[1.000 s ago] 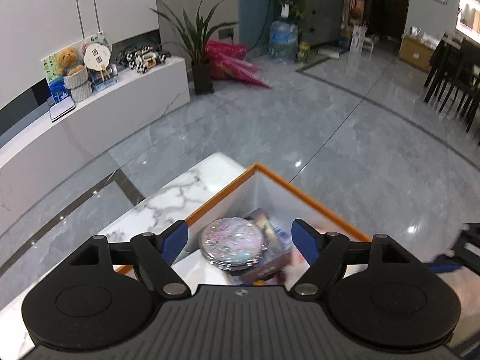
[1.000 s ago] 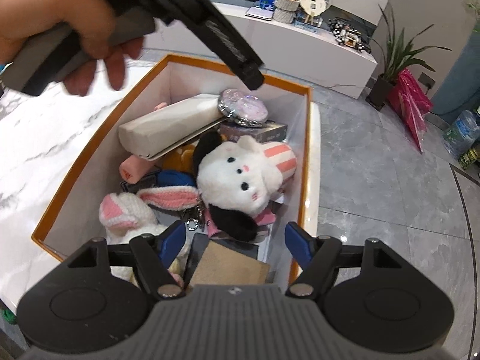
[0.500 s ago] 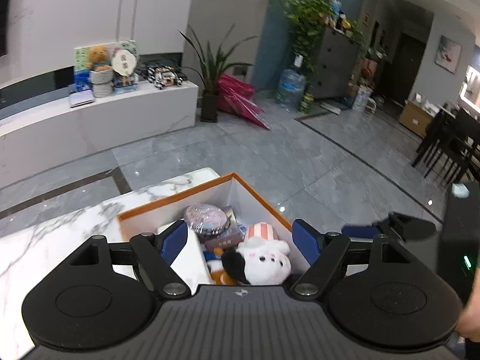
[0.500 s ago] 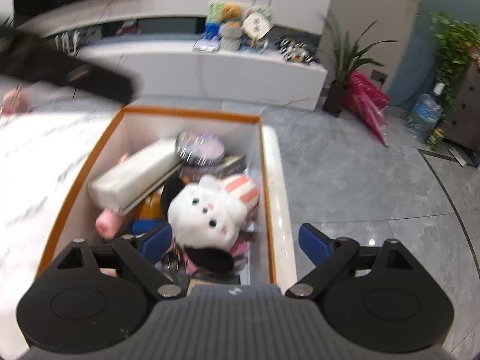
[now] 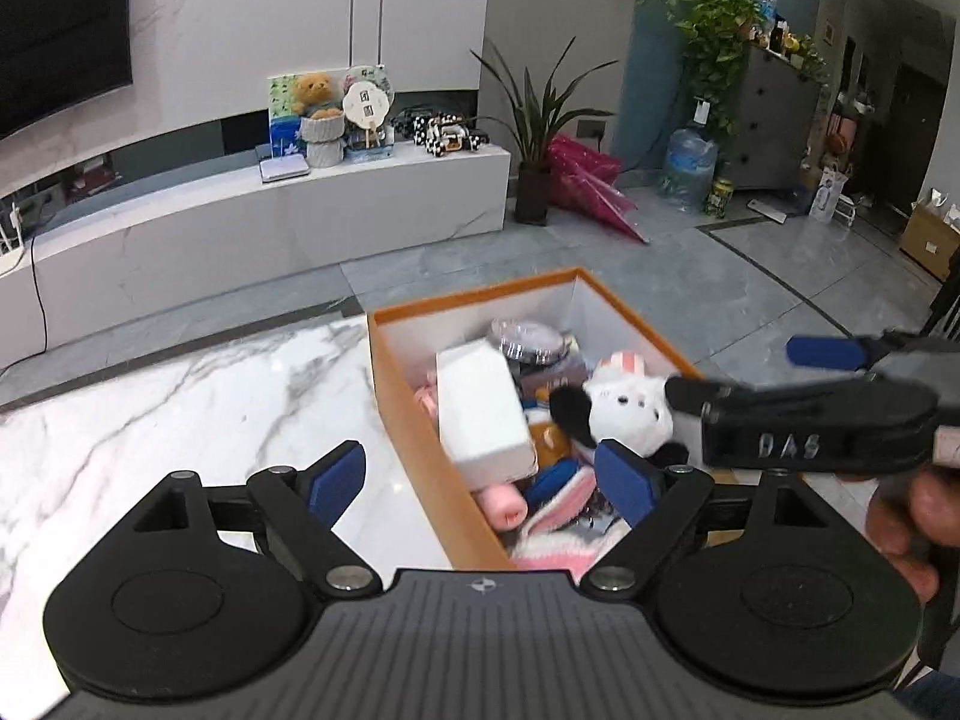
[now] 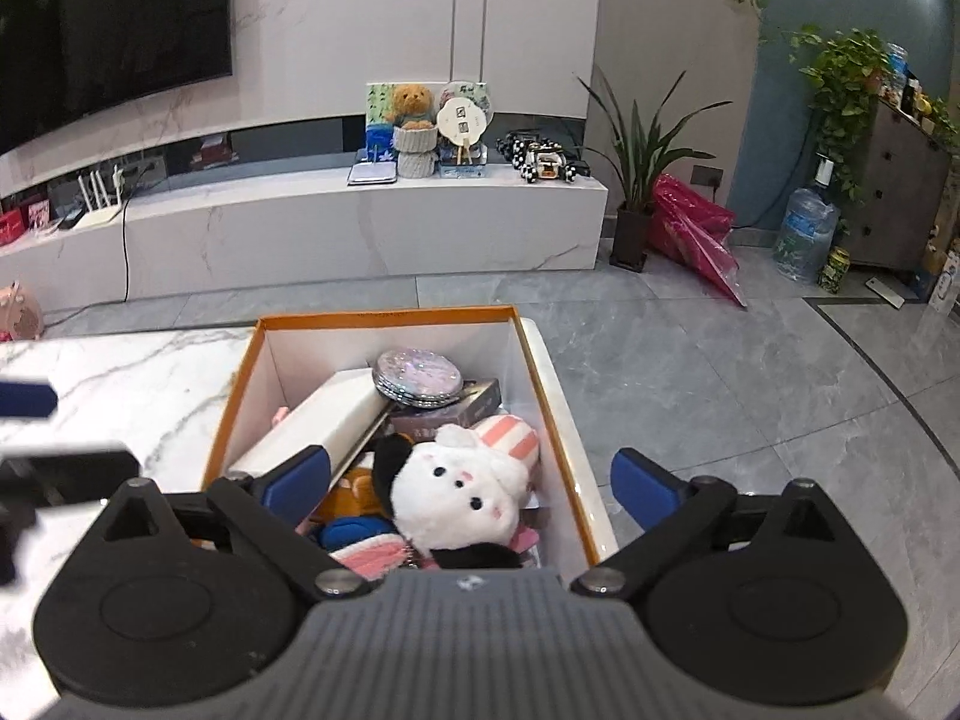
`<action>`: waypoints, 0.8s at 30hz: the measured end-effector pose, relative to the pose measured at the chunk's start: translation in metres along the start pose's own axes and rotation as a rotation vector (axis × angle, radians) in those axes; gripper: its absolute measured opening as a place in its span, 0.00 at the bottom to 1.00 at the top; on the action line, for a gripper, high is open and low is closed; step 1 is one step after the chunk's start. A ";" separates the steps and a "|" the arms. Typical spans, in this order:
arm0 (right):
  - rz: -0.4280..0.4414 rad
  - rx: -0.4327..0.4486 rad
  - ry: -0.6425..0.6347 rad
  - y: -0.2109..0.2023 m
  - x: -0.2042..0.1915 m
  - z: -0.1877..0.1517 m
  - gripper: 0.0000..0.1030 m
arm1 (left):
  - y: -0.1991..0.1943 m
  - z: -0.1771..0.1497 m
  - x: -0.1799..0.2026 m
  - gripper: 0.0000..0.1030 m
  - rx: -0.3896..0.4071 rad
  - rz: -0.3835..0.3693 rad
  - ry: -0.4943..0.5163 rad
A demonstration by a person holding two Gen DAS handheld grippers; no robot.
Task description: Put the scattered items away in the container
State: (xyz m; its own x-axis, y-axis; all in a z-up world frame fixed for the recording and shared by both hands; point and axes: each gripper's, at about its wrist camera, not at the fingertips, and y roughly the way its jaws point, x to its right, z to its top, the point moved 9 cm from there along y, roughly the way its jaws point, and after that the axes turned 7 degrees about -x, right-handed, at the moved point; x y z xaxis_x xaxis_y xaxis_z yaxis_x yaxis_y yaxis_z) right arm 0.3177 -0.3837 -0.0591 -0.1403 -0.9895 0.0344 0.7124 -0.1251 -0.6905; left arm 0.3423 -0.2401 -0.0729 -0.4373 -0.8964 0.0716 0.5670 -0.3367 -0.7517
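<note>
An orange-rimmed white box (image 5: 420,420) (image 6: 384,317) stands at the right end of the marble table. Inside lie a white plush rabbit (image 5: 624,414) (image 6: 456,492), a long white carton (image 5: 480,414) (image 6: 324,426), a glittery round disc (image 5: 528,339) (image 6: 417,381), a dark card box (image 6: 456,411) and a pink roll (image 5: 504,501). My left gripper (image 5: 480,477) hovers over the box's near left wall; its jaws are opening and grip nothing. My right gripper (image 6: 471,480) hangs above the rabbit, jaws opening and pressing on nothing. Its black housing (image 5: 810,426) crosses the left wrist view.
The marble tabletop (image 5: 180,420) stretches left of the box. Right of the box the table ends and grey floor tiles (image 6: 750,420) lie below. A hand (image 5: 900,516) holds the right gripper. A white TV bench (image 6: 360,228) and a potted plant (image 6: 636,222) stand far behind.
My left gripper has pulled back and to the left, so the whole box now shows. It has left the space over the box in the right wrist view. Both grippers' jaws have spread wider.
</note>
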 end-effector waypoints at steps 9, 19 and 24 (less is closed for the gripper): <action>-0.029 -0.011 0.111 -0.021 0.002 -0.018 0.99 | 0.002 -0.026 0.004 0.96 -0.047 0.011 -0.023; -0.040 -0.043 0.095 -0.023 -0.005 -0.024 0.99 | 0.013 -0.041 0.014 0.96 -0.111 0.006 -0.012; -0.019 -0.077 0.103 -0.023 -0.008 -0.028 0.99 | 0.013 -0.044 0.016 0.96 -0.124 0.014 0.000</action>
State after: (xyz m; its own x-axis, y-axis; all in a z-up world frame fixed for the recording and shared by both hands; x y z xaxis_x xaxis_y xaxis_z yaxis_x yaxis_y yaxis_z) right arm 0.2830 -0.3708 -0.0639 -0.2260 -0.9739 -0.0233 0.6549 -0.1341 -0.7437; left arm 0.3121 -0.2466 -0.1106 -0.4301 -0.9008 0.0606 0.4824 -0.2860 -0.8280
